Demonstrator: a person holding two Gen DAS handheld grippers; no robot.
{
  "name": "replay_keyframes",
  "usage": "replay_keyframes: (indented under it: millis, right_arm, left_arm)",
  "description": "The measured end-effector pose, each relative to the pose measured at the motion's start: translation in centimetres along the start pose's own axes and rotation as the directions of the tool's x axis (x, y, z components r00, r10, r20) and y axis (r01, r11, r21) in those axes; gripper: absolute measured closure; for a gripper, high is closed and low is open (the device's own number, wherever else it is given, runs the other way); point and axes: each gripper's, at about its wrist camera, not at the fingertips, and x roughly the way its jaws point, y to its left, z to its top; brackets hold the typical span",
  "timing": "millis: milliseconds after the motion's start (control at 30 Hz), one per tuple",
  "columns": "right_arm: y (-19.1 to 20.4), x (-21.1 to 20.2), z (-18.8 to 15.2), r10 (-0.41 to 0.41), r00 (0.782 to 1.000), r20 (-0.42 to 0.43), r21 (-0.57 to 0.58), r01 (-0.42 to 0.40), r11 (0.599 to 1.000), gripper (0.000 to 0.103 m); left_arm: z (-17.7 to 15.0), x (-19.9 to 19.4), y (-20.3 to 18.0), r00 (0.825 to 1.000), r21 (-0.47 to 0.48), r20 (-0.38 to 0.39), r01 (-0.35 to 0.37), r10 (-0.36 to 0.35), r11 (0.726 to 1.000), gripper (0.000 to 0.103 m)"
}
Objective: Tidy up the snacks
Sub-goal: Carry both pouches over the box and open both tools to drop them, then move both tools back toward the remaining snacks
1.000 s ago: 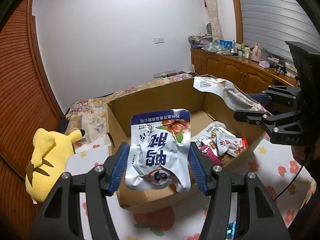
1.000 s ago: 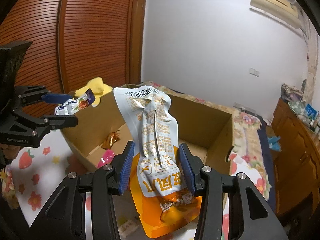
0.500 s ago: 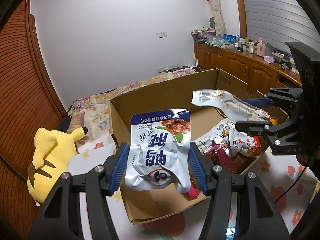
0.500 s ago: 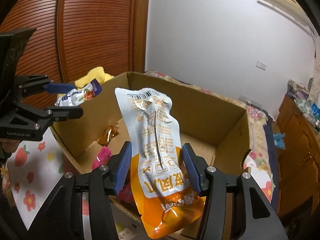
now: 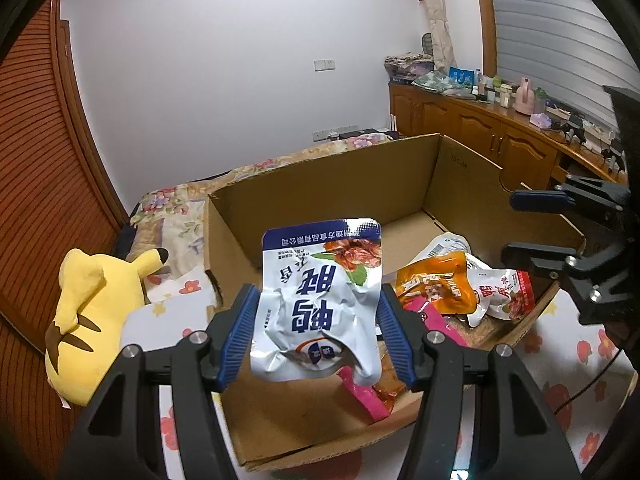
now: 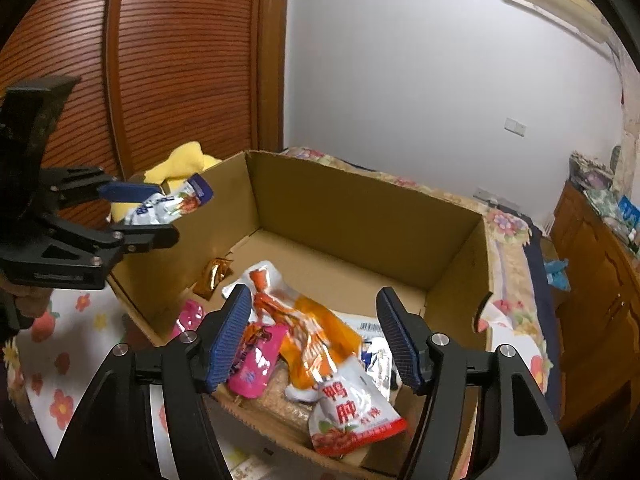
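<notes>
My left gripper [image 5: 318, 332] is shut on a white-and-blue snack pouch [image 5: 320, 300], which stands upright over the near left part of an open cardboard box [image 5: 320, 160]. The right wrist view has the same gripper [image 6: 160, 214] and pouch [image 6: 168, 204] at the box's left wall [image 6: 340, 208]. My right gripper [image 6: 316, 336] hangs over the box with its jaws opening and nothing pressed between them. Below it an orange pouch [image 6: 308, 332] lies loose on the heap in the box. In the left wrist view the right gripper [image 5: 532, 226] is empty, above the orange pouch [image 5: 436, 288].
In the box lie a red-and-white pouch [image 6: 352, 412], a pink pouch [image 6: 256, 364] and a small gold packet [image 6: 216, 276]. A yellow plush toy [image 5: 88, 320] sits left of the box on a floral cloth [image 5: 580, 352]. A wooden cabinet [image 5: 500, 132] lines the right wall.
The right gripper's jaws have spread and the orange pouch has dropped from them into the box. The left gripper still holds its pouch and has moved in over the box.
</notes>
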Motion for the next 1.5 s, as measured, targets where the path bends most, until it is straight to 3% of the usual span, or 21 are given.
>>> replay_keyframes:
  millis: [700, 1067, 1500]
  right_arm:
    - [0.0, -3.7, -2.6, -0.043, 0.999, 0.007, 0.022, 0.042, 0.999, 0.036]
    - [1.9, -6.7, -4.1, -0.044, 0.999, 0.016, 0.041, 0.043, 0.998, 0.036]
    - [5.1, -9.6, -6.1, -0.047, 0.999, 0.013, 0.036, 0.047, 0.998, 0.036]
  left_arm:
    - [-0.9, -0.5, -2.3, 0.998, 0.01, -0.004, 0.055, -0.055, 0.998, 0.039]
    - [-4.4, -6.3, -3.9, 0.997, 0.008, 0.056, 0.053, -0.053, 0.999, 0.04]
    - [-5.9, -12.5, -5.6, 0.99, 0.026, 0.116, 0.083, -0.085, 0.996, 0.039]
